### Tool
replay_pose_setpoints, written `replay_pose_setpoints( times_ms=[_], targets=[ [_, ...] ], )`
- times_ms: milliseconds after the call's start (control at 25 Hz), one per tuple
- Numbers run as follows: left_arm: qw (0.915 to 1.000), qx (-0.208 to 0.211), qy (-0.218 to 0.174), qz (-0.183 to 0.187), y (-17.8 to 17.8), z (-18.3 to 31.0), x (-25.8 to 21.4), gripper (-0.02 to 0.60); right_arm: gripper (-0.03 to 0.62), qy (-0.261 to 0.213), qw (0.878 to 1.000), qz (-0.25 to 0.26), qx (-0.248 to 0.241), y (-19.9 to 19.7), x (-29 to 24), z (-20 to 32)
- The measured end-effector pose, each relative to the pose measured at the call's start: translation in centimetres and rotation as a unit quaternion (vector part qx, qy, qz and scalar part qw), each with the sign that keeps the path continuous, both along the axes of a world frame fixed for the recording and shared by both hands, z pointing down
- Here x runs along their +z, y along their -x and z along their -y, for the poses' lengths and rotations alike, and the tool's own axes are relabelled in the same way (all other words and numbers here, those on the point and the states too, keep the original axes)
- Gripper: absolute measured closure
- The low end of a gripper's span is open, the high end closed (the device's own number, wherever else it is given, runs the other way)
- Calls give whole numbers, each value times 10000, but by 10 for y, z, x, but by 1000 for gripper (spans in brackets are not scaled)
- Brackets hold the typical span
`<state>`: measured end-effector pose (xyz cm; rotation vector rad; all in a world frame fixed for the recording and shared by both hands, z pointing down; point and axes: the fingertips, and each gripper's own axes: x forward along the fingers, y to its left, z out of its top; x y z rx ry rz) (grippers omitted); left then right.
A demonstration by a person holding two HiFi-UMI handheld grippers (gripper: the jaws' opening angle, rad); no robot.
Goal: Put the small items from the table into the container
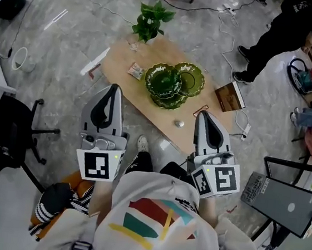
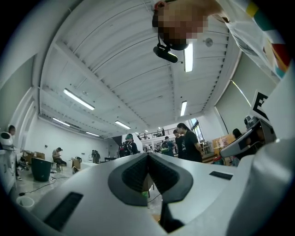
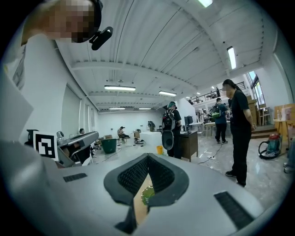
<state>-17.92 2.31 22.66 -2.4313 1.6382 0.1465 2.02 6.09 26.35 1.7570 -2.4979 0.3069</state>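
A low wooden table [image 1: 118,61] carries green leaf-shaped glass dishes [image 1: 166,83] nested together at its middle. A small printed packet [image 1: 135,70] lies just left of them. A small silvery item [image 1: 178,123] rests near the table's front edge. My left gripper [image 1: 114,88] hovers in front of the table's near left side, apart from everything, its jaws shut and empty [image 2: 147,156]. My right gripper [image 1: 201,114] hangs by the near right corner, right of the silvery item, also shut and empty [image 3: 147,157]. A sliver of the green dishes [image 3: 147,196] shows below its jaws.
A potted plant [image 1: 151,19] and a small glass [image 1: 133,45] stand at the table's far end. A brown box [image 1: 230,96] lies on the floor to the right. A person [image 1: 284,30] stands at upper right. An office chair [image 1: 10,127] is left, a dark panel [image 1: 286,206] right.
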Motion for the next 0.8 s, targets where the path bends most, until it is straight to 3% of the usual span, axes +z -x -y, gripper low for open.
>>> replay_pose_setpoints(
  times_ms=[360, 800],
  targets=[
    [9977, 662, 148, 61, -44, 61, 13, 574, 580, 200, 9951, 80, 966, -62, 16, 35],
    [9937, 1065, 94, 341, -115, 105, 10, 574, 580, -507, 9941, 226, 929, -111, 6, 101]
  ],
)
